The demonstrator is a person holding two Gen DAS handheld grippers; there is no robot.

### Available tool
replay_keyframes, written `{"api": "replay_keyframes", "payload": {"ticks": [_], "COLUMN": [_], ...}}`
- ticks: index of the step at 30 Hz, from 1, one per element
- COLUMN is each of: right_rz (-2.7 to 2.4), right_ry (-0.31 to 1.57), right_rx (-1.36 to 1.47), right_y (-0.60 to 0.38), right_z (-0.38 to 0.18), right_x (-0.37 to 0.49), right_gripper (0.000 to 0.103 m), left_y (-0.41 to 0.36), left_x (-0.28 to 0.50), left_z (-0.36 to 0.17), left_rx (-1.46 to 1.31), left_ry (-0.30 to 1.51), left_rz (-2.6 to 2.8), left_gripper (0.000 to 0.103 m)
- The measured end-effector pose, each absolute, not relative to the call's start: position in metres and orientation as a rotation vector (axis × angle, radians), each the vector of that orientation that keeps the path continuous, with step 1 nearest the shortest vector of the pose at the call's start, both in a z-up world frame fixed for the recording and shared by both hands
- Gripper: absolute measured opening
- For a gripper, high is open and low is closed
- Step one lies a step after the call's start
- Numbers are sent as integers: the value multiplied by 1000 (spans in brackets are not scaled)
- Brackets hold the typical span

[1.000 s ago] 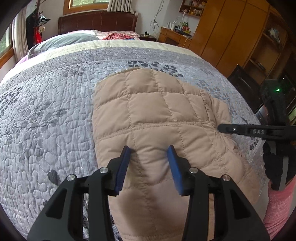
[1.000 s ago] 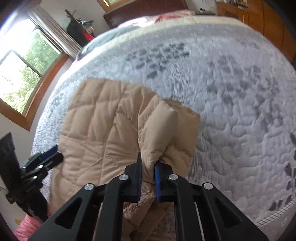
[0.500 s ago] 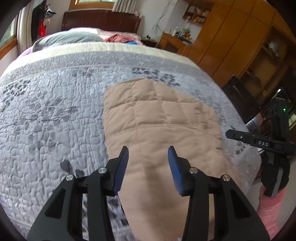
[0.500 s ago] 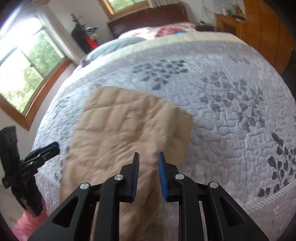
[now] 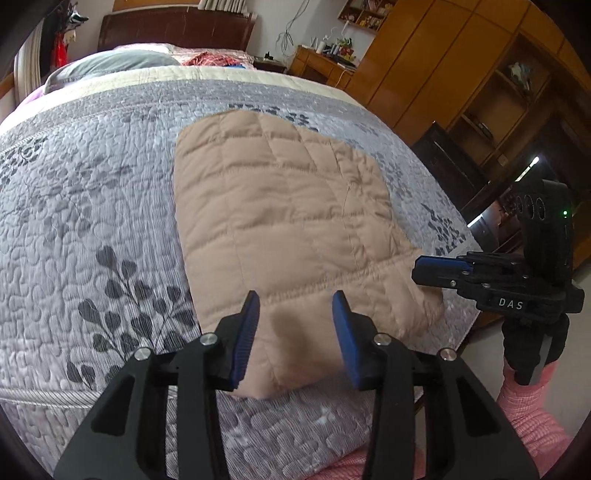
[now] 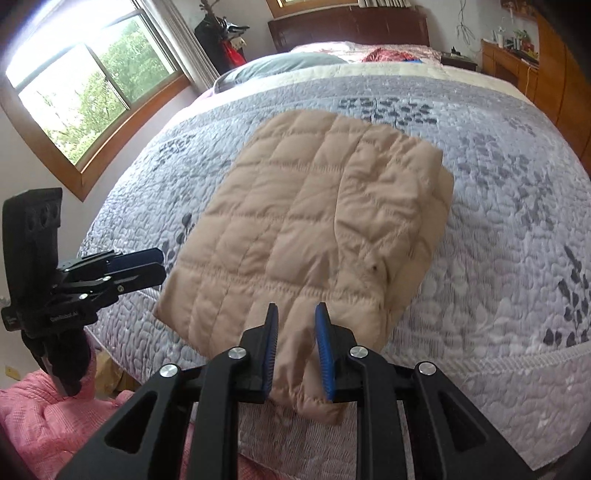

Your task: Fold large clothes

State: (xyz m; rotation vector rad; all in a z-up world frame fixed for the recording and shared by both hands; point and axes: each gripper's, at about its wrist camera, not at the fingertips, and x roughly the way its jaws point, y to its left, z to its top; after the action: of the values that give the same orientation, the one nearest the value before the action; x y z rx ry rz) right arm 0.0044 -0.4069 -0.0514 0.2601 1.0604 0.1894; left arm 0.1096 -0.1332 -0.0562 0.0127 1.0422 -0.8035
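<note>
A tan quilted jacket (image 5: 288, 221) lies folded into a rough rectangle on the grey patterned bedspread (image 5: 92, 192); it also shows in the right wrist view (image 6: 314, 229). My left gripper (image 5: 293, 314) is open and empty above the jacket's near edge. My right gripper (image 6: 295, 325) is open and empty above the jacket's near right corner. Each gripper shows in the other's view: the right one (image 5: 439, 267) at the bed's right edge, the left one (image 6: 147, 266) beside the jacket's left corner.
The bed's foot edge (image 6: 480, 365) runs just below the jacket. Pillows (image 5: 110, 64) and a dark headboard (image 5: 177, 31) lie at the far end. Wooden wardrobes (image 5: 461, 74) stand to the right, a window (image 6: 85, 85) to the left. Pink cloth (image 6: 44, 417) lies low by the bed.
My right gripper let go of the jacket fold it held, and the fold dropped flat. Both grippers pulled back toward the foot of the bed.
</note>
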Motion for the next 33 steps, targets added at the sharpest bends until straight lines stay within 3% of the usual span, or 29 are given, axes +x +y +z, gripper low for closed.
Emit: {"api": "replay_keyframes", "payload": {"ticks": [10,33], "right_rz": [180,174], "right_ry": [1110,1143], "right_rx": [328,344], "right_y": [-413,-405], "right_z": [-83,-122], "right_x": [4,10], "right_gripper": [20,17], "left_y": [-135,-154], "left_x": [119,121], "left_z": [-90,-126], "left_rx": [2,94], "left_ry": [1120,1141], "left_rz": [-779,-793], "left_gripper": [14,9]}}
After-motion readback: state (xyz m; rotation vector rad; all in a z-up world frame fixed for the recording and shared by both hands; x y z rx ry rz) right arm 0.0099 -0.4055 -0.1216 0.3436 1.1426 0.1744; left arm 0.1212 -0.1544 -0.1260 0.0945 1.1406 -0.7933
